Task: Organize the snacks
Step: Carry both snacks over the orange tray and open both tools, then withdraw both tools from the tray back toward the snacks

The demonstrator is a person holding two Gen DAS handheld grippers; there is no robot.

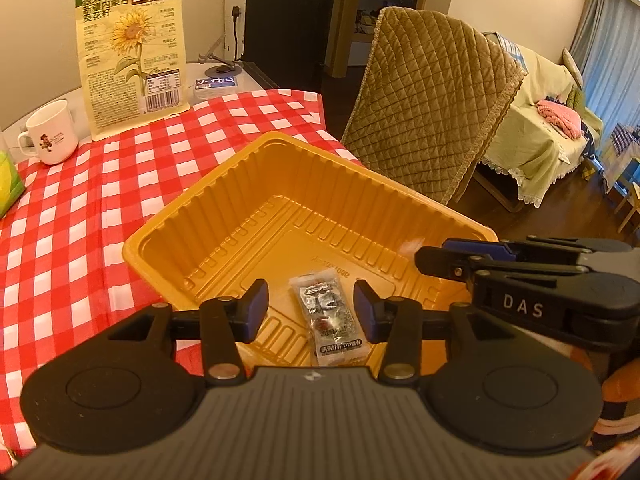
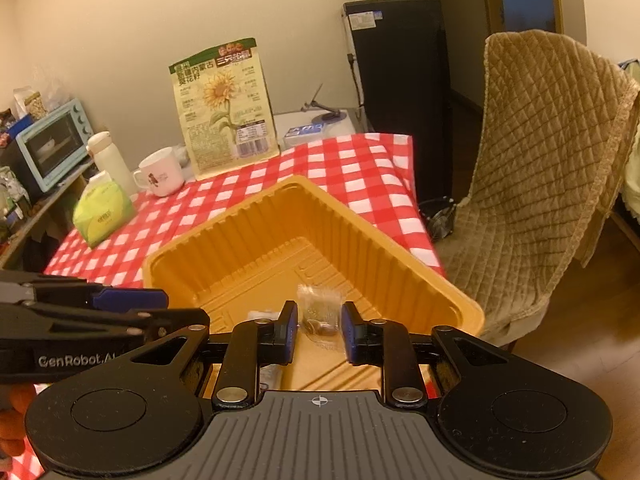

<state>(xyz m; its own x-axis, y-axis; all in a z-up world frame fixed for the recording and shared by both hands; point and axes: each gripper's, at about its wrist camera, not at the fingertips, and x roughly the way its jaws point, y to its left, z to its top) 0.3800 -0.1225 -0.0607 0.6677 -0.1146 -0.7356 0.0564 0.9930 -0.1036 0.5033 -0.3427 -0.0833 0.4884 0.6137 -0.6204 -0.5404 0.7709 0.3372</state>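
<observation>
Nearest the lens at the bottom of each frame sit the two claws: the left gripper (image 1: 311,307) with fingers wide apart over a snack packet (image 1: 329,319) lying flat in the orange tray (image 1: 224,184), the right gripper (image 2: 319,334) with fingers apart around a second clear packet (image 2: 319,309), grasp uncertain. By my reckoning the sorting has barely started; the tray is otherwise bare; the big sunflower seed bag (image 1: 132,54) stands upper left, outside it. Only the right view shows the toaster oven (image 2: 52,144) and tissue pack (image 2: 102,214) at left.

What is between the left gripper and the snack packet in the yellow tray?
Nothing visible. The left gripper hangs open right over the snack packet, which lies flat on the yellow tray floor. The right gripper sits off to the side.
</observation>
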